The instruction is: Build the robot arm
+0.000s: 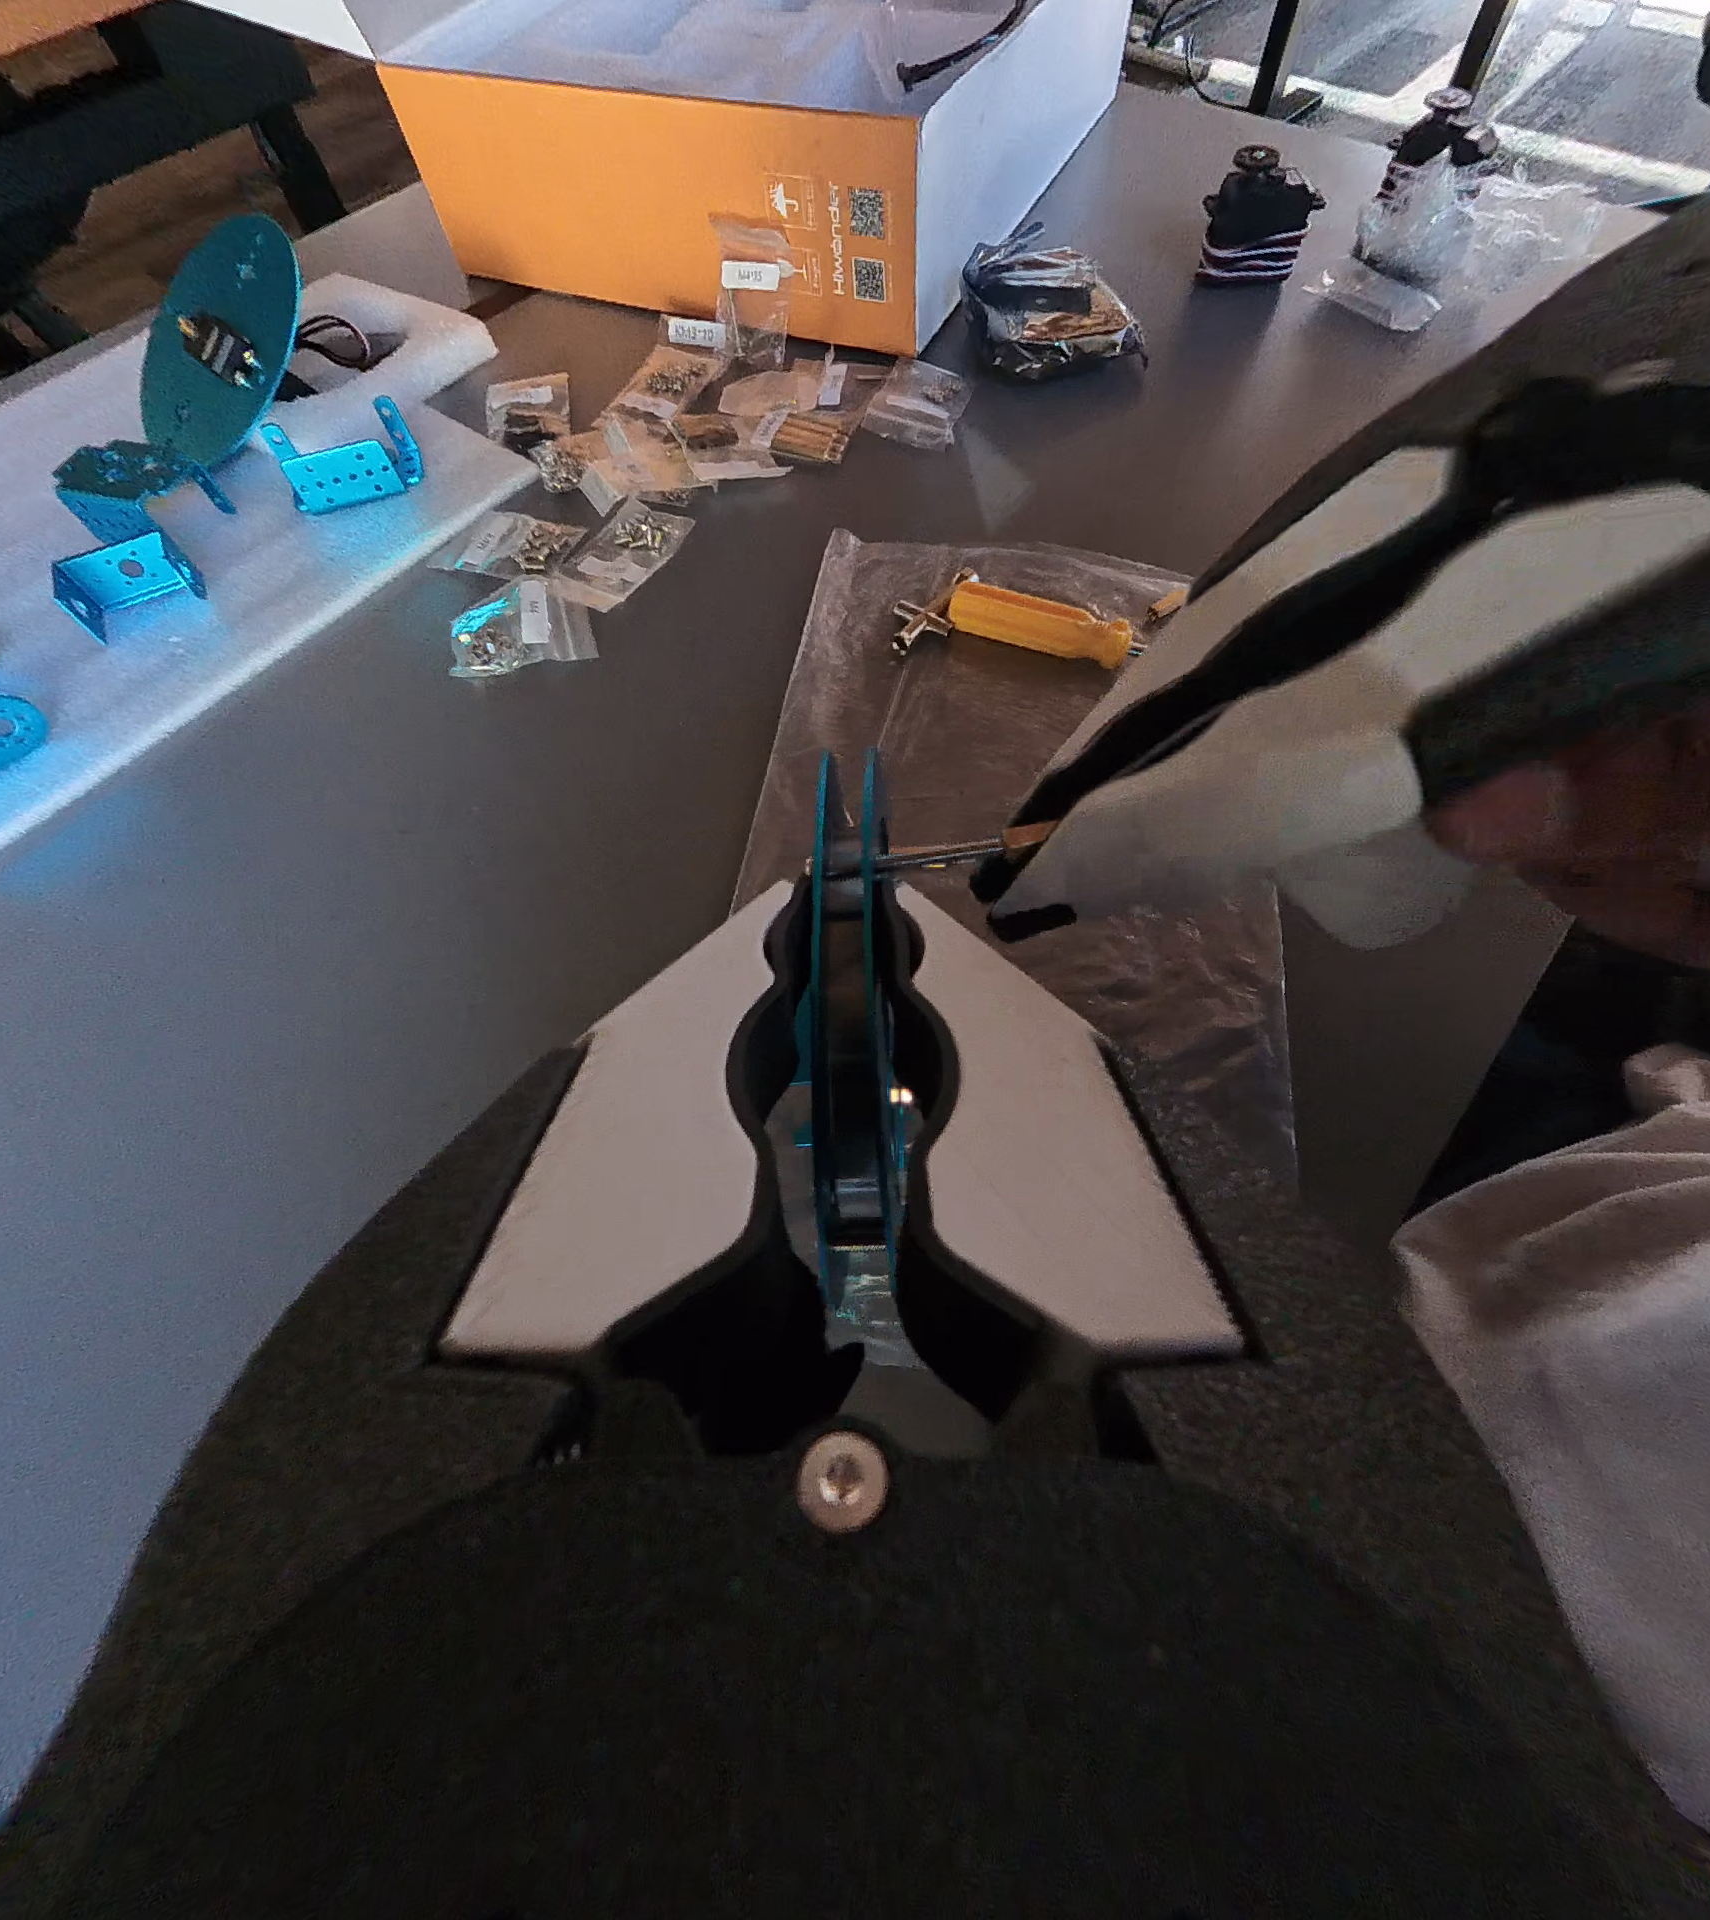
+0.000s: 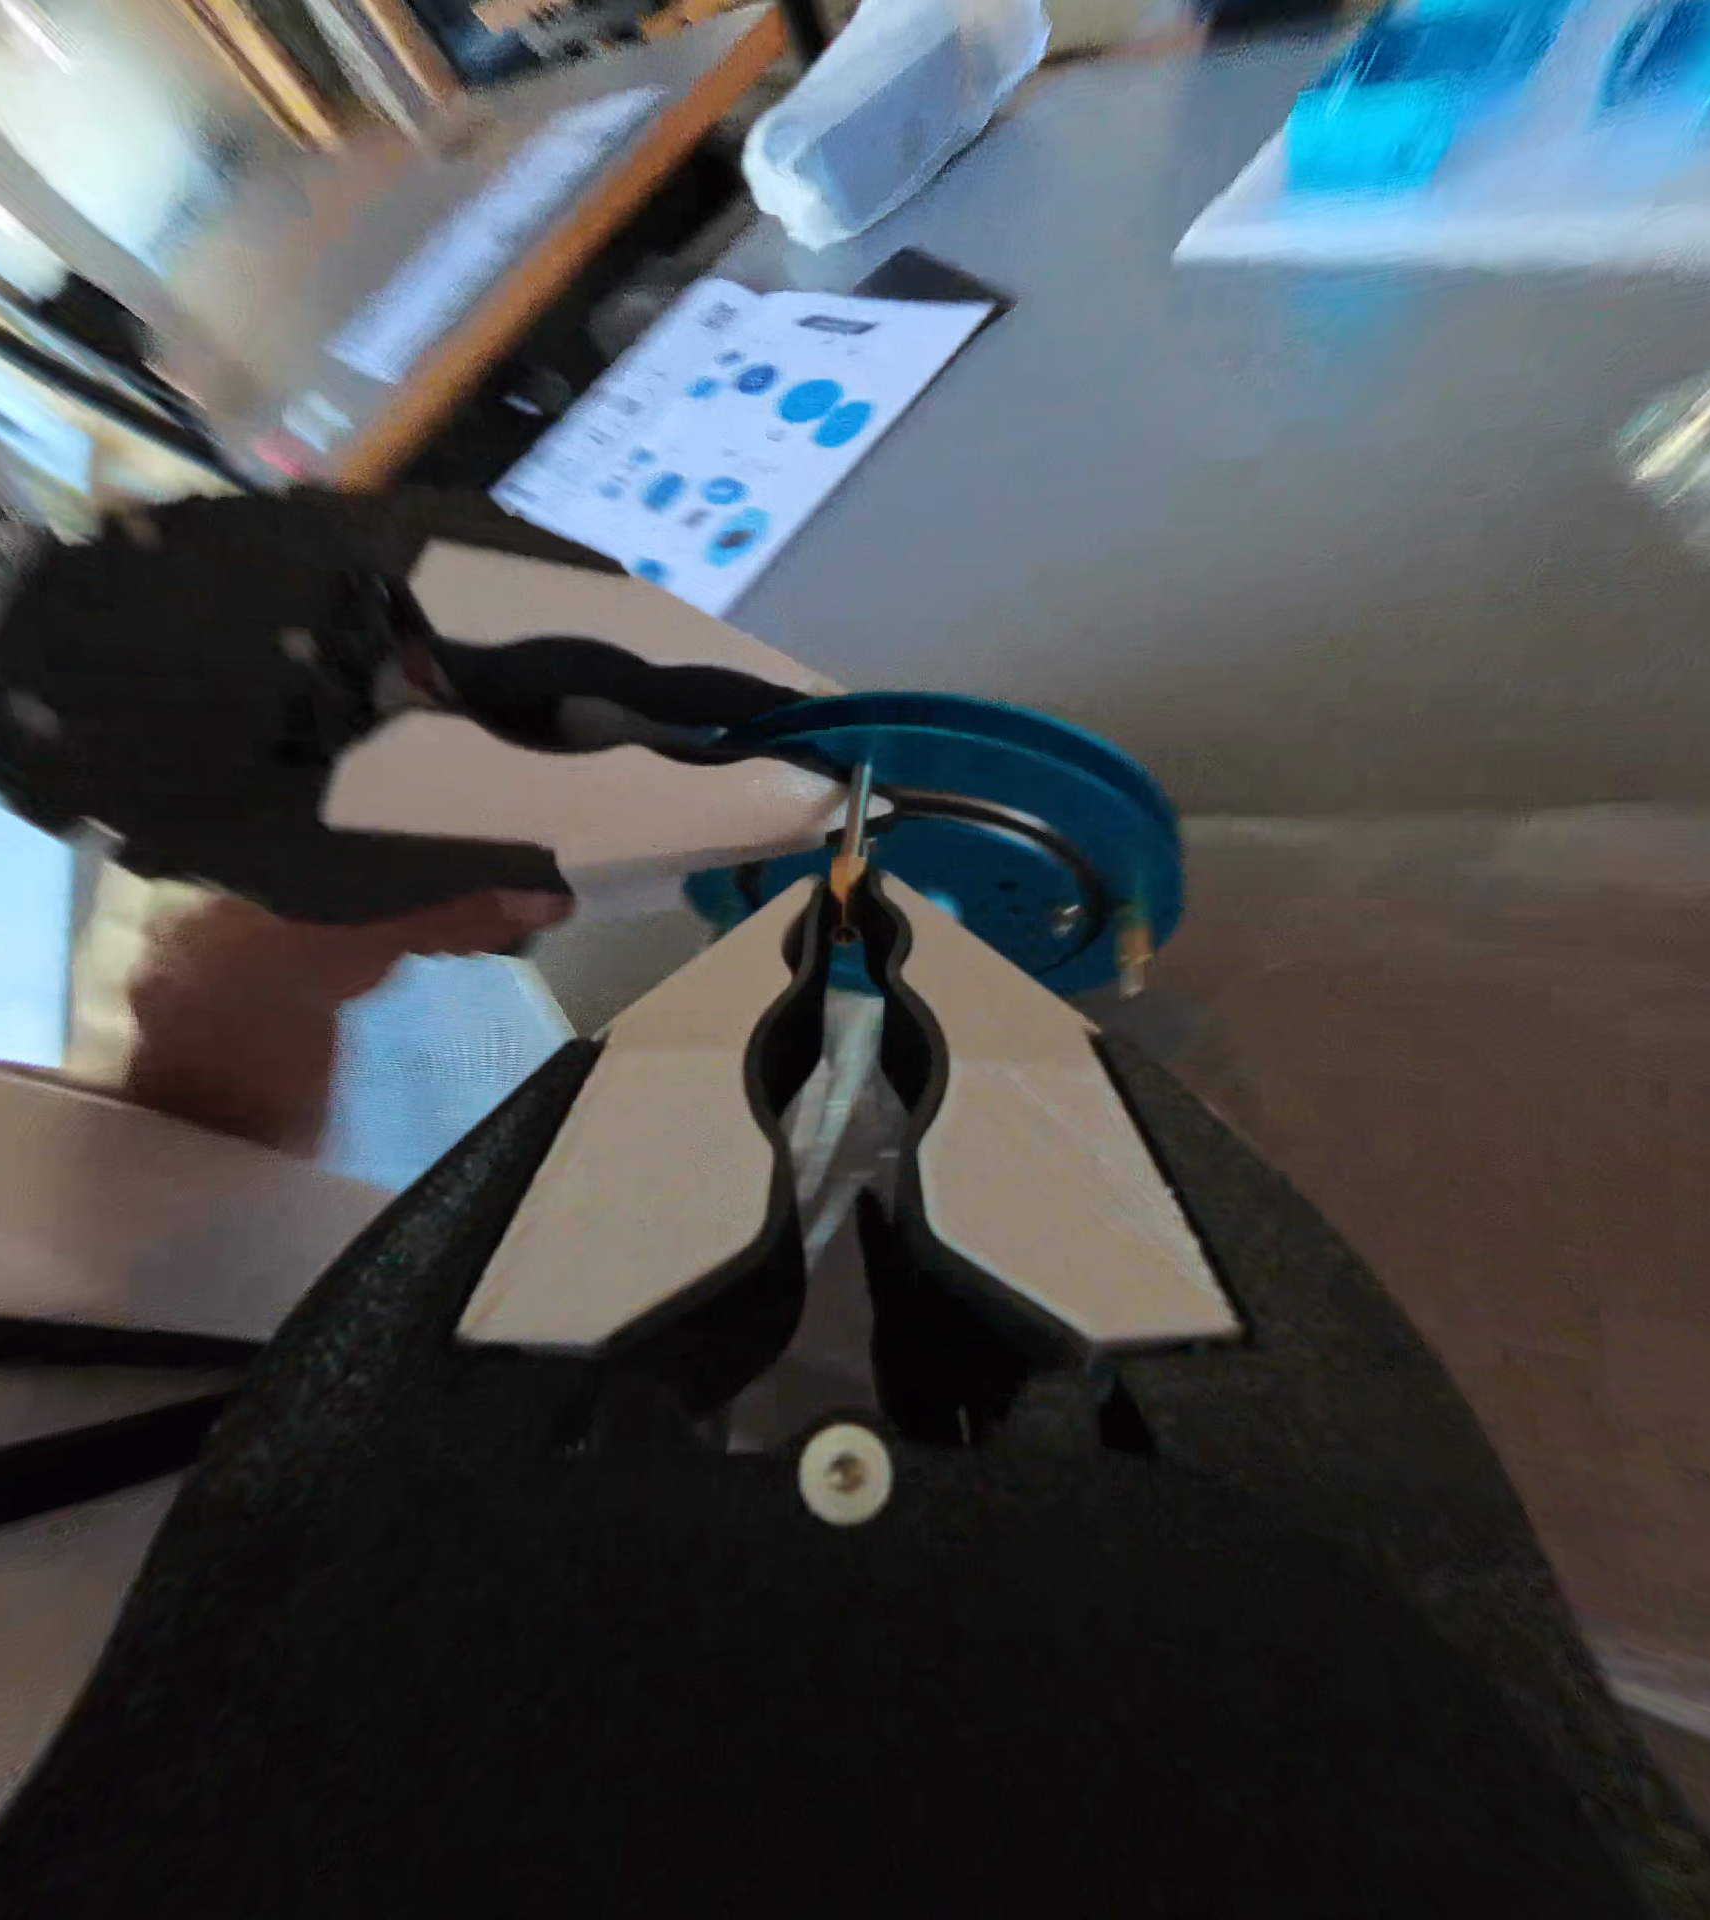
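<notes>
Blue double-disc assembly (image 1: 846, 997) is clamped edge-up in the closed left hand-held gripper (image 1: 846, 904), steadied while a thin driver (image 2: 856, 821) is pinched shut in the right hand-held gripper (image 2: 846, 899), its tip set at the disc

2 grippers (image 1: 846, 894), 1 orange box (image 1: 643, 197), 1 yellow-handled tool (image 1: 1033, 620), 1 printed sheet (image 2: 747, 436)

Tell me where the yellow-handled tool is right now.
In the left wrist view, the yellow-handled tool lies on a clear plastic sheet on the table, beyond the right gripper and right of the small screw bags.
</notes>
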The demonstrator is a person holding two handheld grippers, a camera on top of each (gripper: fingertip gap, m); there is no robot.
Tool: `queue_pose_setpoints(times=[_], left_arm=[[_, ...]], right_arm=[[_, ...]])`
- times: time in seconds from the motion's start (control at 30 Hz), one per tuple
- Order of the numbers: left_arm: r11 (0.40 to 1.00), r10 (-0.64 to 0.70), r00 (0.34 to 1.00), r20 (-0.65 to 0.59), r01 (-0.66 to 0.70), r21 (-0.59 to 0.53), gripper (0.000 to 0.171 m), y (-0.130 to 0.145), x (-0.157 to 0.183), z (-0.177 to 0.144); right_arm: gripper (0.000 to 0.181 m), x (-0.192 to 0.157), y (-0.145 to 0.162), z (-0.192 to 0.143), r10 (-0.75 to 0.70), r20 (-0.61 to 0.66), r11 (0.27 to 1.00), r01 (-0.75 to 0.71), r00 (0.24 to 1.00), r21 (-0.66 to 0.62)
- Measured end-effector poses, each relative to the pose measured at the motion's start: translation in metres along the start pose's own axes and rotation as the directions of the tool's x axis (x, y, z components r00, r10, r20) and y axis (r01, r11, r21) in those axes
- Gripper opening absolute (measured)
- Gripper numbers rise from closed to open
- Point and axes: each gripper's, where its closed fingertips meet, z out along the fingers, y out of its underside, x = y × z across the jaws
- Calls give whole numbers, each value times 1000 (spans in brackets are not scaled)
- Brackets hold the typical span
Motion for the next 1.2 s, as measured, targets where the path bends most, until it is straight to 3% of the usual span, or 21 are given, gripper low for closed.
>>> queue_pose_setpoints(times=[0.07, 0.1, 0.2, 0.23, 0.27, 0.33, 0.4, 0.47, 0.5, 0.6, 0.67, 0.7, 0.77, 0.83, 0.9, 0.93, 1.0, 1.03, 1.1, 1.13, 1.2], left_arm=[[1000, 24, 1000, 11, -24, 6, 10, 0, 1, 0], [1000, 29, 999, 17, -29, 10, 10, -1, 1, 1], [1000, -2, 1000, -4, 2, 13, 10, -1, 3, 2], [1000, -18, 1000, -14, 18, 15, 10, -2, 3, 2], [999, -31, 999, -21, 31, 16, 9, -2, 4, 3], [999, -38, 999, -11, 38, 6, 10, -2, 2, 3], [999, -47, 999, -10, 47, -4, 10, -1, 0, 3], [998, -57, 998, -11, 57, -12, 10, -2, -1, 4], [998, -53, 999, -11, 53, -17, 10, -2, -1, 5], [998, -59, 998, -15, 58, -20, 10, -3, 0, 7], [998, -63, 998, -18, 63, -22, 10, -3, 0, 7], [998, -58, 998, -16, 57, -23, 10, -3, 0, 7], [999, -46, 999, -4, 46, -24, 10, -3, -1, 7], [1000, -26, 1000, -4, 26, -16, 10, -3, -1, 6], [1000, -25, 1000, -6, 25, -10, 10, -3, -1, 6], [999, -31, 999, -11, 31, -9, 10, -2, -1, 5], [999, -45, 999, -18, 45, -5, 10, -2, -1, 6], [999, -48, 999, -24, 47, -5, 10, -3, 0, 6], [998, -64, 997, -31, 64, -6, 10, -3, -2, 7], [998, -70, 997, -33, 70, -7, 10, -3, -3, 7], [997, -80, 996, -49, 80, -13, 10, -3, -4, 7]], right_arm=[[4, -4, 3, -1, 286, 191, 958, -283, 939, -45], [3, -7, 3, -2, 430, 280, 901, -424, 858, -85], [3, -13, -1, -6, 738, 476, 635, -732, 479, -248], [4, -13, -1, -6, 755, 497, 599, -758, 428, -257], [4, -13, 0, -6, 735, 494, 627, -744, 466, -231], [12, -13, 4, -7, 597, 438, 786, -598, 672, -155], [34, -5, 15, -5, 327, 247, 944, -303, 912, -128], [36, 4, 14, -8, -43, 26, 991, 46, 999, -127], [37, 10, 12, -9, -229, -91, 965, 214, 969, -154], [28, 14, -2, -15, -612, -323, 791, 569, 722, -226], [23, 16, 2, -11, -709, -355, 704, 641, 610, -306], [6, 17, 1, -10, -726, -370, 685, 656, 580, -317], [4, 16, -1, -10, -709, -368, 702, 647, 601, -297], [4, 12, 0, -8, -535, -281, 844, 495, 797, -205], [4, 6, 3, -6, -145, -63, 984, 138, 987, -108], [4, 1, 4, -6, 115, 89, 989, -105, 989, -107], [5, -2, 1, -9, 449, 317, 893, -424, 835, -150], [6, -3, 4, -7, 398, 331, 917, -378, 856, -126], [16, 3, 19, -4, 24, 178, 998, -13, 984, -63], [27, 4, 20, -7, -192, 97, 980, 195, 977, -28], [46, 3, 11, -15, -547, -115, 833, 553, 829, 24]])
